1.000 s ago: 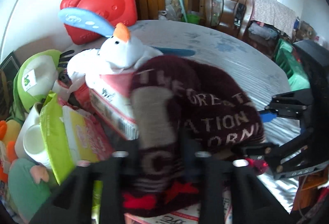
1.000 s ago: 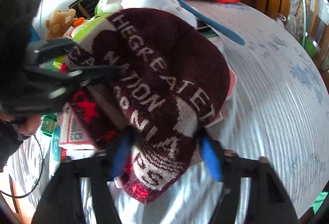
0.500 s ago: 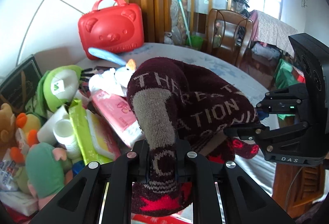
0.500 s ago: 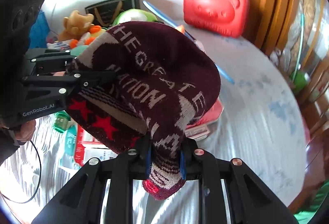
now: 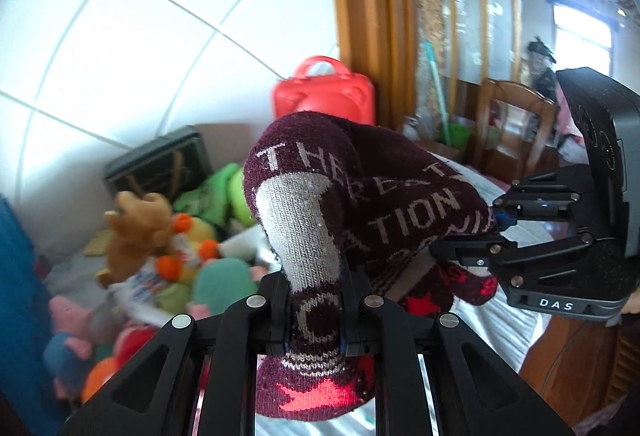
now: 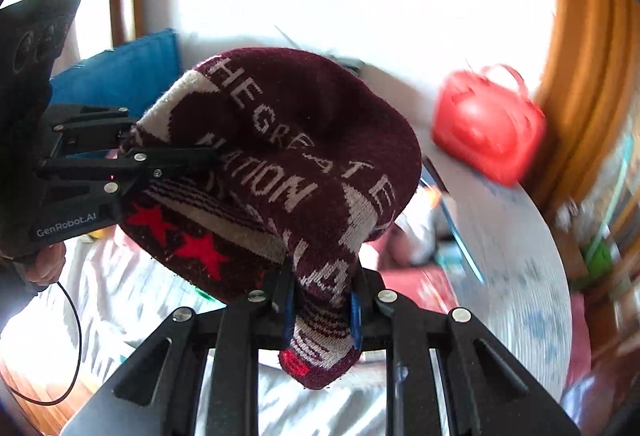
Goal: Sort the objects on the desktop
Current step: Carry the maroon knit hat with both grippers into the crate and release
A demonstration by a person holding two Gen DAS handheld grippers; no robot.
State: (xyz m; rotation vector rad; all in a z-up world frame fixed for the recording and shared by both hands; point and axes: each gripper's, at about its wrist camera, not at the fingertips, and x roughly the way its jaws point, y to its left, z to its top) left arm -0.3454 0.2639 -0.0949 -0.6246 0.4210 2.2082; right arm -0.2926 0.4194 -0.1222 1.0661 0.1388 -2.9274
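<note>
Up it comes: the round table with the pale striped cloth [image 6: 516,256] has dropped well below, and the maroon knitted beanie with white lettering and red stars [image 5: 360,203] that a second ago sat on the clutter pile now hangs in the air between both tools, clear of the heap of plush toys [image 5: 160,236] and the red bear-faced plastic case [image 5: 324,95] at the back. That reads as the pick being done, with only the carry and placing left. The left gripper [image 5: 316,316] is clenched on one end of the brim, the right gripper [image 6: 320,308] now clamped on the other after its jaws came together. The hat's long axis stretches from tool to tool, crown bulging upward and away, brim edge drooping toward the cameras
</note>
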